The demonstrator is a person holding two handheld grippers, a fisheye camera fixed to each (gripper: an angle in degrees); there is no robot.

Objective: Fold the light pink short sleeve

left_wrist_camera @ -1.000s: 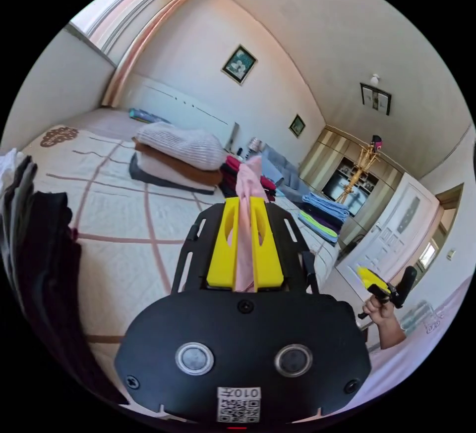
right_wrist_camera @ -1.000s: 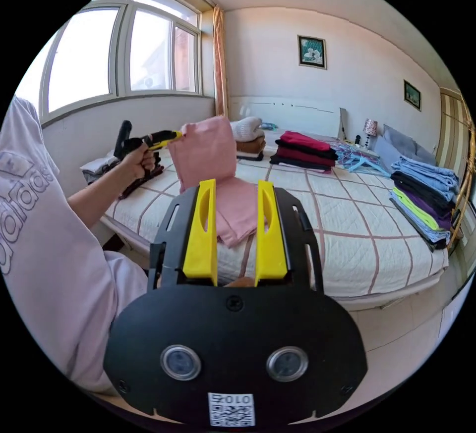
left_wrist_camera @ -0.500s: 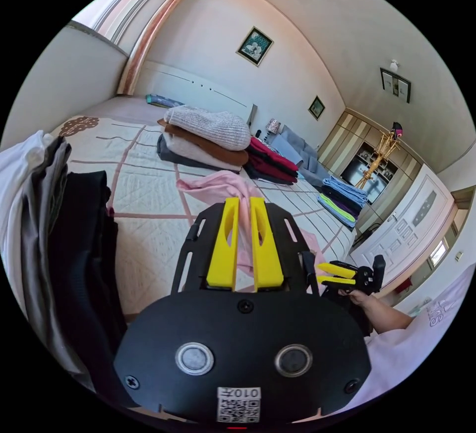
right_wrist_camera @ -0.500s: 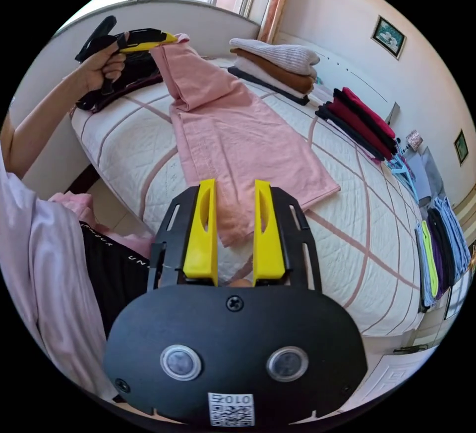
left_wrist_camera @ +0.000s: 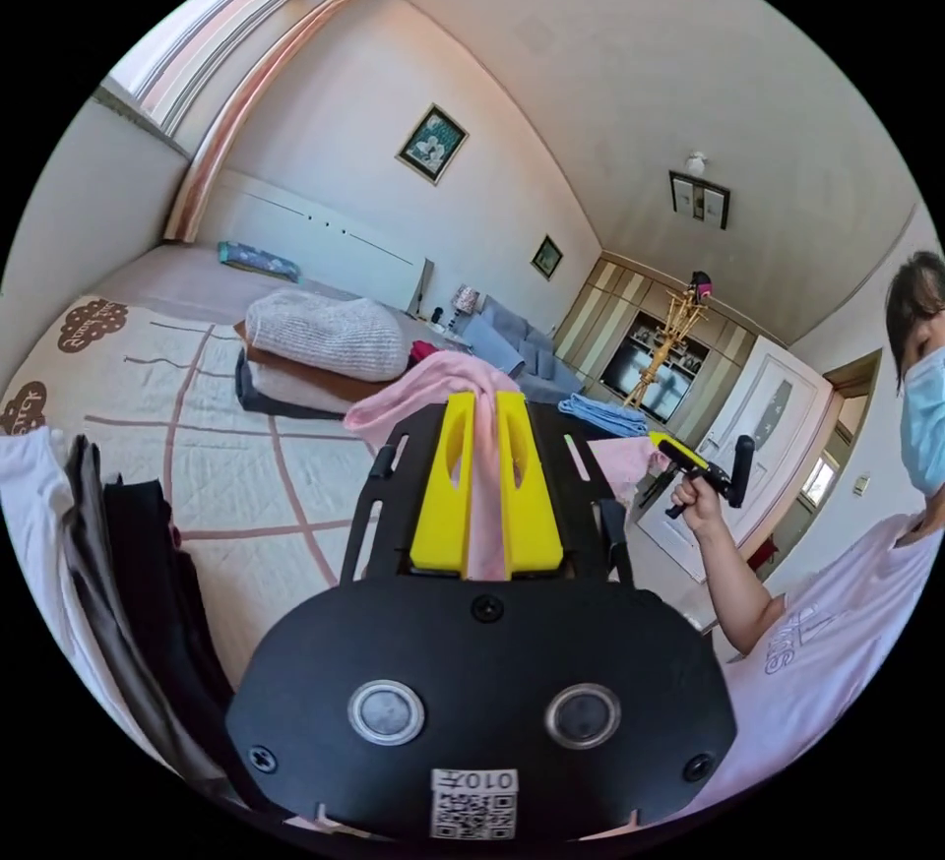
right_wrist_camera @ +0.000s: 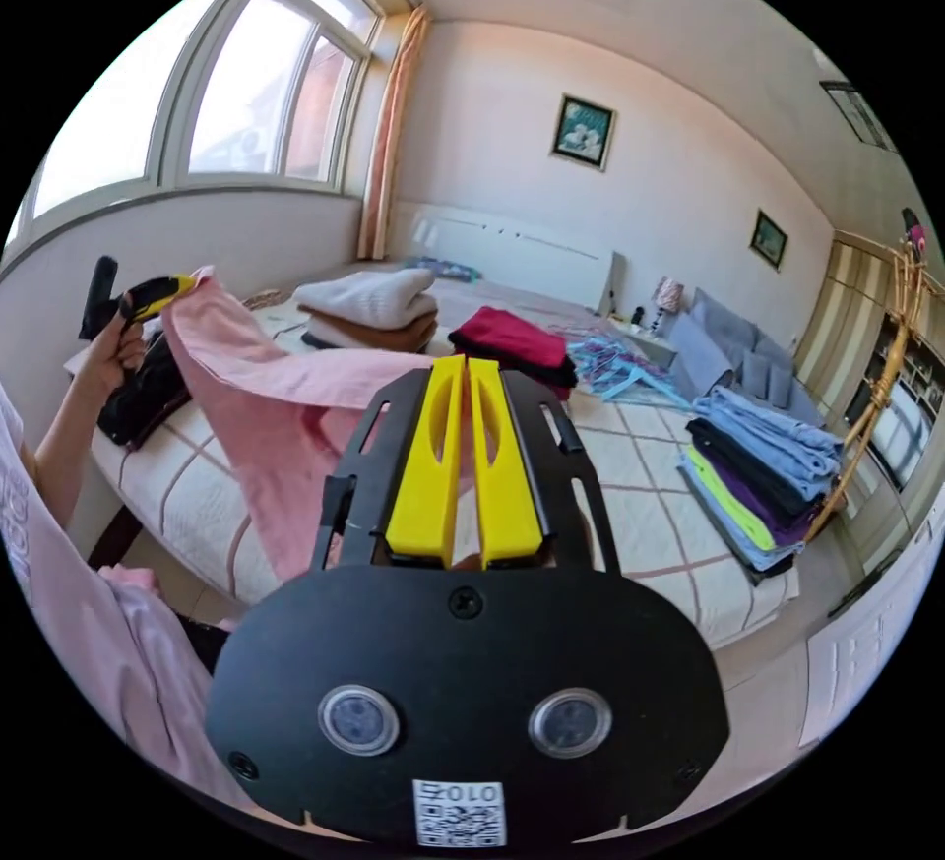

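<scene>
The light pink short sleeve shirt (right_wrist_camera: pixel 285 407) hangs in the air above the bed, stretched between the two grippers. In the left gripper view my left gripper (left_wrist_camera: pixel 484 399) is shut on a bunched pink edge (left_wrist_camera: pixel 433 380) that runs down between its yellow jaws. In the right gripper view my right gripper (right_wrist_camera: pixel 467 364) has its jaws together at the shirt's upper edge. The left gripper (right_wrist_camera: pixel 157 289) is also seen there, held in a hand at the far left, with the shirt's corner in it. The right gripper (left_wrist_camera: pixel 679 454) appears in the left gripper view beside pink cloth (left_wrist_camera: pixel 615 461).
The quilted bed (right_wrist_camera: pixel 640 506) carries a white and brown stack (right_wrist_camera: pixel 369 309), a red stack (right_wrist_camera: pixel 517 343), a blue, green and purple stack (right_wrist_camera: pixel 758 476), blue hangers (right_wrist_camera: pixel 620 363) and dark clothes (left_wrist_camera: pixel 128 575) at the near corner. The person stands at the bedside.
The right gripper was open above the shirt lying on the bed; its jaws are now together on the shirt. The shirt has come up off the quilt between both grippers.
</scene>
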